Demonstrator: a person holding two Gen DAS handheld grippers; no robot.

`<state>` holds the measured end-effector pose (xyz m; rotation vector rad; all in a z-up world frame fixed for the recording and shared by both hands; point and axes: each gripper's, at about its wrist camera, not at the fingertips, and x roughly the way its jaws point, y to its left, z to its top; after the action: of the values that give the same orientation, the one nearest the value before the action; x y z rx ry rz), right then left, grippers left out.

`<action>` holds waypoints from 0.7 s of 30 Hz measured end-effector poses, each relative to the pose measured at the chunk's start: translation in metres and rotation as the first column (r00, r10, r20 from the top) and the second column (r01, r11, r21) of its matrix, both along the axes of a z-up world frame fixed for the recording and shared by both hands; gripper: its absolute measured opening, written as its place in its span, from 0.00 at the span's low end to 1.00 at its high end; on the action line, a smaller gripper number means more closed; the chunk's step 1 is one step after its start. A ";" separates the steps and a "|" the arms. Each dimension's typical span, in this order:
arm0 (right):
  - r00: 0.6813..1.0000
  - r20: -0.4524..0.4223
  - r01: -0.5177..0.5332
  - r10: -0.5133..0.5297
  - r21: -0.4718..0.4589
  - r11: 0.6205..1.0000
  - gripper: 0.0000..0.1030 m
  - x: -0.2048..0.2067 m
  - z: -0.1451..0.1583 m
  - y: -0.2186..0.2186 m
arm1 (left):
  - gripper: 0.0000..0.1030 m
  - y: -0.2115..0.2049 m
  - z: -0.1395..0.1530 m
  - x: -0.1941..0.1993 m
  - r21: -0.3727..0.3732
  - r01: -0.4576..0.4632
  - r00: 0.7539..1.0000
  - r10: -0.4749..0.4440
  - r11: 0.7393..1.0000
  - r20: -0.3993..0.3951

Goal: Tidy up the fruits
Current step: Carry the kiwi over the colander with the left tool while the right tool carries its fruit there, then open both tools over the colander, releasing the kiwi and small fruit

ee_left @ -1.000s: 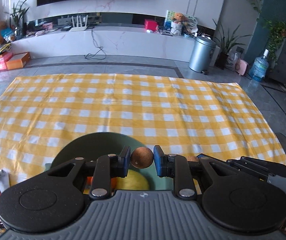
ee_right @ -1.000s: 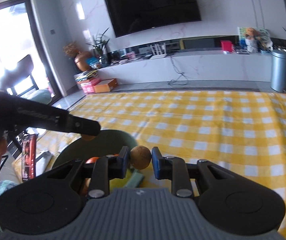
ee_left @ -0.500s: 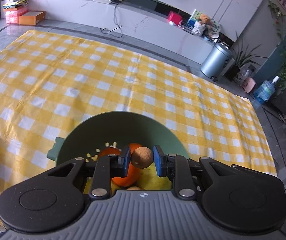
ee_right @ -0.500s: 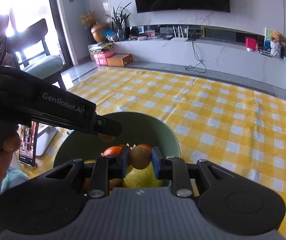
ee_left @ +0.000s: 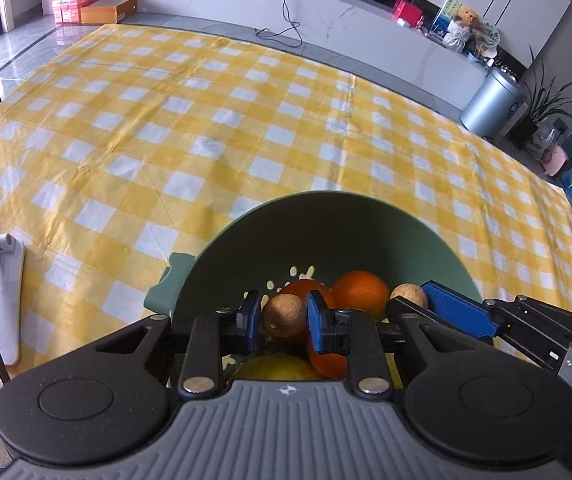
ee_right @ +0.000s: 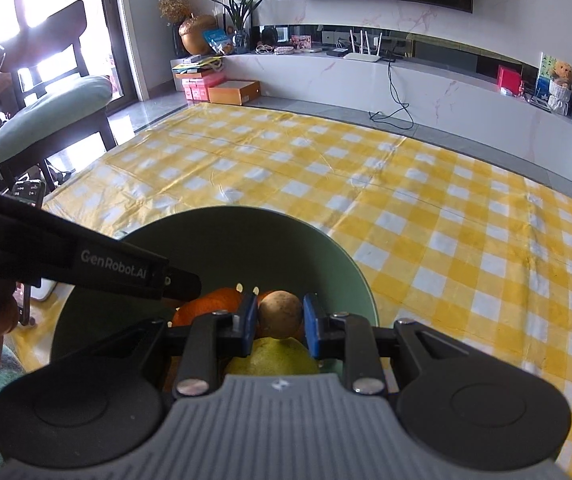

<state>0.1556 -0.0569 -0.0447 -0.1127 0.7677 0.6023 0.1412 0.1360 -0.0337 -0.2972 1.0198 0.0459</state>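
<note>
My left gripper is shut on a small brown round fruit and holds it over the green bowl. My right gripper is shut on a second small brown fruit over the same bowl; it also shows in the left wrist view, at the right. Oranges and a yellow-green pear lie in the bowl. The left gripper's arm crosses the right wrist view at the left.
The bowl stands on a yellow-and-white checked cloth on the floor. A phone on a white stand is at the left edge. A chair with a cushion and a metal bin lie beyond the cloth.
Both grippers have tilted down and moved lower over the bowl, each still holding its brown fruit. The bowl and the fruit in it now fill more of both views.
</note>
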 end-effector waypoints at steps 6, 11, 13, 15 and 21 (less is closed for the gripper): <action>1.000 0.006 -0.003 0.004 -0.010 1.000 0.20 0.001 -0.005 0.004 | 0.27 -0.003 -0.002 0.001 0.042 0.004 1.000 -0.004 0.999 -0.006; 1.000 0.005 0.000 0.000 -0.014 1.000 0.21 0.002 -0.005 0.005 | 0.27 -0.004 -0.002 0.001 0.049 0.008 1.000 -0.008 0.999 -0.009; 1.000 0.009 0.005 -0.004 -0.014 1.000 0.21 0.001 -0.005 0.004 | 0.32 -0.004 -0.001 0.001 0.041 0.007 1.000 -0.007 0.999 -0.009; 1.000 0.011 0.007 -0.007 -0.011 1.000 0.22 0.000 -0.004 0.003 | 0.37 -0.004 -0.001 0.001 0.050 0.003 1.000 -0.003 0.999 -0.010; 1.000 0.024 0.017 -0.017 -0.003 1.000 0.34 -0.004 0.002 -0.001 | 0.43 -0.007 0.005 -0.002 0.080 -0.001 1.000 0.001 0.997 -0.004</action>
<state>0.1518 -0.0581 -0.0425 -0.1154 0.7461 0.5827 0.1391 0.1291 -0.0282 -0.2247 1.0196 0.0880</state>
